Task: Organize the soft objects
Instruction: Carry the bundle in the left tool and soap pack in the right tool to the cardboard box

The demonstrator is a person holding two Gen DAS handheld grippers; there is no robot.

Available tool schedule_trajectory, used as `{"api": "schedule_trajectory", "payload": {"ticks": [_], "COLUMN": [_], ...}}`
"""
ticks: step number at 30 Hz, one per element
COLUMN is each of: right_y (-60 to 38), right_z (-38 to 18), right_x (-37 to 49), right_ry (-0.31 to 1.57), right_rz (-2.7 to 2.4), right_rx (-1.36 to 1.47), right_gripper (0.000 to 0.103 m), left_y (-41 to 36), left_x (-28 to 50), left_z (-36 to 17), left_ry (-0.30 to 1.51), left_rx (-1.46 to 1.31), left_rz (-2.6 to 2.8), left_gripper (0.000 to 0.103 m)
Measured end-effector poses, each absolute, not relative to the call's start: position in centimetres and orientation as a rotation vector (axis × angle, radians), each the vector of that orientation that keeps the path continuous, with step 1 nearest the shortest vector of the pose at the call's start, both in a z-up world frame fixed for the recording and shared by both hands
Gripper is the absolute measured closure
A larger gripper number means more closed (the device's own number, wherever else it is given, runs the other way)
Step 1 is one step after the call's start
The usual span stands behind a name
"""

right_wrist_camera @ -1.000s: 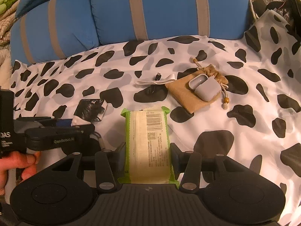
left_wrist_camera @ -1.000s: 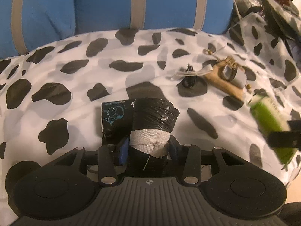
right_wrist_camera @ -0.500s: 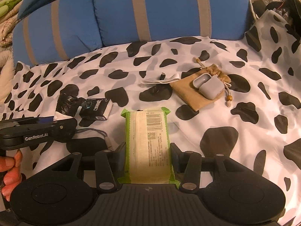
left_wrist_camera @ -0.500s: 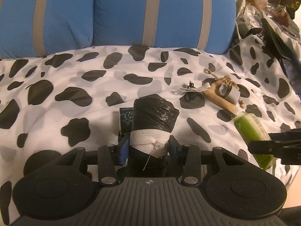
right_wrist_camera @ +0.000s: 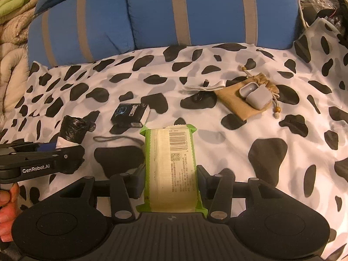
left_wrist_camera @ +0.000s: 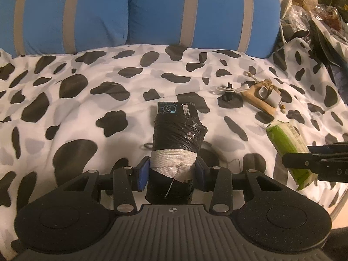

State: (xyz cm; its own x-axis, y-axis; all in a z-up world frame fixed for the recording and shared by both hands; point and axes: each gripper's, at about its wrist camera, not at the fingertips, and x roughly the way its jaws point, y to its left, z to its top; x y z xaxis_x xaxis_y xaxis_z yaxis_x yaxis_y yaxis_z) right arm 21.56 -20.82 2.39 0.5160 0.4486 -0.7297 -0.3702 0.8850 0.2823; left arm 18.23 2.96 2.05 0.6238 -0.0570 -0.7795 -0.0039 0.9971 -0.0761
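- Soft objects are both being carried above the cow-print cover (left_wrist_camera: 91, 100): a black plastic roll (left_wrist_camera: 177, 137) clenched in the left gripper (left_wrist_camera: 171, 171), a green tissue pack (right_wrist_camera: 171, 165) clamped in the right gripper (right_wrist_camera: 171, 180).
- Each item's long axis is pointing forward along the fingers, toward the far blue cushions (right_wrist_camera: 195, 15).
- Left of the pack, the roll is riding nearer the small black box (right_wrist_camera: 130, 115), so that gripper looks better placed to set down there.
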Motion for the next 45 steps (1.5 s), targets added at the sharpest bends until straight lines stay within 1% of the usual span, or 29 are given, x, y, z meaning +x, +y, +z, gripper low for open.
{"api": "schedule_trajectory", "payload": {"ticks": [18,28,40,45], "right_y": [-21.1,-21.6,-22.4,-22.5], "right_z": [2.5,2.1,2.1,1.8], "right_x": [16.2,12.9,9.4,8.0], "right_ry": [0.904,0.928,0.964,0.99], "right_rz": [0.517,0.547,0.565,0.584], "right_rx": [0.098,0.092,0.066,0.053], "right_gripper": [0.052,0.052,0.052,0.052], "left_y": [1.7,0.2,-0.8,-1.1], "left_x": [12.2,8.7,5.1,3.8], "left_z": [2.9,2.6,2.1,1.5], "left_ry": [0.914,0.953,1.03,1.092], "left_rx": [-0.112,-0.119,-0.131,-0.128], "left_rz": [-0.045,-0.088,-0.115,-0.122], "left_gripper": [0.061,0.061,0.061,0.061]}}
